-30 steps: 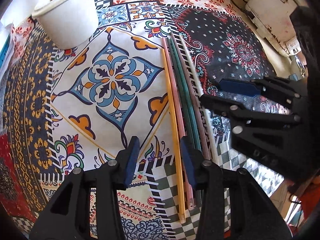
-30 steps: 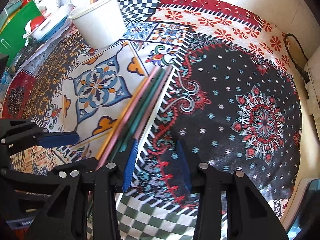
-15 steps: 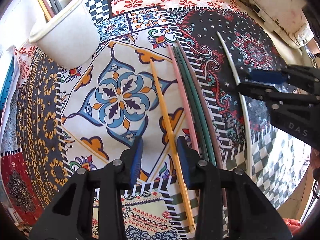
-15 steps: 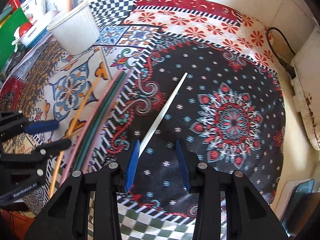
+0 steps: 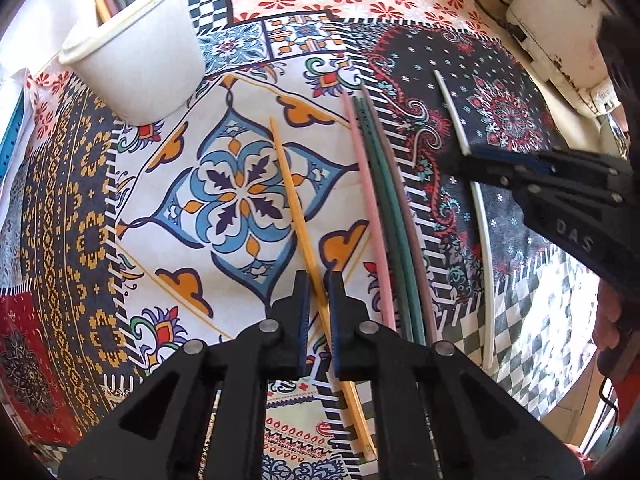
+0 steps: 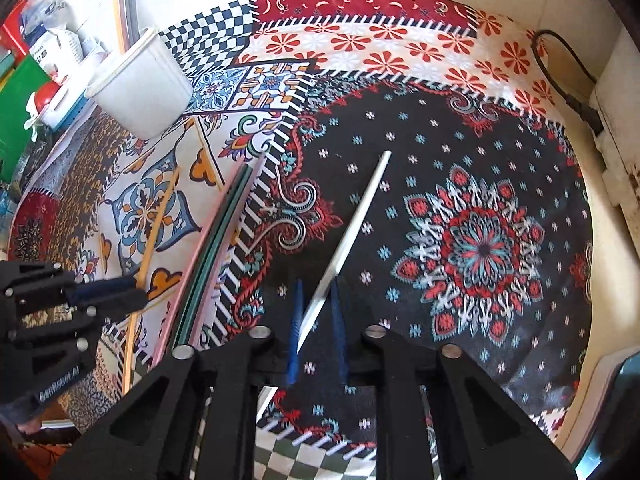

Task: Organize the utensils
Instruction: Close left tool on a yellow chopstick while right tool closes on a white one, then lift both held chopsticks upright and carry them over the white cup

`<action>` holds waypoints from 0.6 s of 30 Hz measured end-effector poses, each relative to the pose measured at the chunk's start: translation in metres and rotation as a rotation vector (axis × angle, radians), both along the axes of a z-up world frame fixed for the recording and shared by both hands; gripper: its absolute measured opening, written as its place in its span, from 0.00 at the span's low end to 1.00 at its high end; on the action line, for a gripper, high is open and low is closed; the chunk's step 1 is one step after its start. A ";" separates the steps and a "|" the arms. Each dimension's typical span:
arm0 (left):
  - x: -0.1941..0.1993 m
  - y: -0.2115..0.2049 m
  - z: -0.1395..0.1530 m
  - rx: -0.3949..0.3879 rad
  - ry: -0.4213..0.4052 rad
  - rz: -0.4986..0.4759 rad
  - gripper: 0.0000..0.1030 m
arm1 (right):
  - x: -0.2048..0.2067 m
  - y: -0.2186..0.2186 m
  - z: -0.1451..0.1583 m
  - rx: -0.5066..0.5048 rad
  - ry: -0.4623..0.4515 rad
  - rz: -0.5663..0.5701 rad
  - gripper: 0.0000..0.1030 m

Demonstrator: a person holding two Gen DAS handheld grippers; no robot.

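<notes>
Left wrist view: the left hand-held gripper (image 5: 318,312) has its jaws narrowed around a yellow chopstick (image 5: 298,216), which runs between the blue pads; whether they actually press it I cannot tell. The chopstick lies diagonally across the blue flower motif of the patterned cloth (image 5: 100,220) covering the desk. Just to its right a bundle of pink, green and mauve chopsticks (image 5: 384,220) lies side by side, touching. Further right a white chopstick (image 5: 478,208) rests on the dark part of the cloth, with the right hand-held gripper (image 5: 464,158) over its upper half. A white cup (image 5: 148,60) stands at the upper left, holding several upright sticks.

Right wrist view: the right hand-held gripper (image 6: 316,320) straddles the white chopstick (image 6: 352,228), its jaws drawn close with the stick passing between the pads; contact is unclear. The bundle (image 6: 216,248) lies to the left, and beyond it the yellow chopstick (image 6: 154,232) runs into the left hand-held gripper (image 6: 132,292). The white cup (image 6: 140,88) stands at the upper left.
</notes>
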State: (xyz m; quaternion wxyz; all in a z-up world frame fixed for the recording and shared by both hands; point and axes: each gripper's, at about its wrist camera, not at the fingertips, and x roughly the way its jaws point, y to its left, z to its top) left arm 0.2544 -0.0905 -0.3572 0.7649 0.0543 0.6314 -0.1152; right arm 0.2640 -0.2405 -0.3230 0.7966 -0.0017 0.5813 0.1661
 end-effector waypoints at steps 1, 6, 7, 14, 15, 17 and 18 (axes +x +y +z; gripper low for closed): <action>0.000 0.000 0.000 0.002 -0.003 -0.001 0.07 | 0.001 0.002 0.000 -0.002 -0.004 0.003 0.09; 0.003 0.003 0.000 -0.026 0.004 0.017 0.04 | 0.008 0.003 -0.003 0.026 -0.006 -0.008 0.06; 0.004 0.007 0.000 -0.039 0.017 0.034 0.04 | 0.009 0.002 -0.004 0.033 -0.002 -0.013 0.05; 0.007 0.036 0.027 -0.084 -0.029 0.116 0.03 | 0.013 -0.003 0.014 0.078 -0.029 -0.036 0.00; 0.007 0.040 0.032 -0.086 -0.043 0.122 0.03 | 0.013 -0.003 0.018 0.079 -0.037 -0.035 0.00; 0.007 0.046 0.044 -0.093 -0.070 0.131 0.03 | 0.014 0.000 0.023 0.077 -0.049 -0.017 0.00; 0.007 0.047 0.048 -0.092 -0.080 0.135 0.03 | 0.016 0.003 0.024 0.066 -0.053 -0.006 0.00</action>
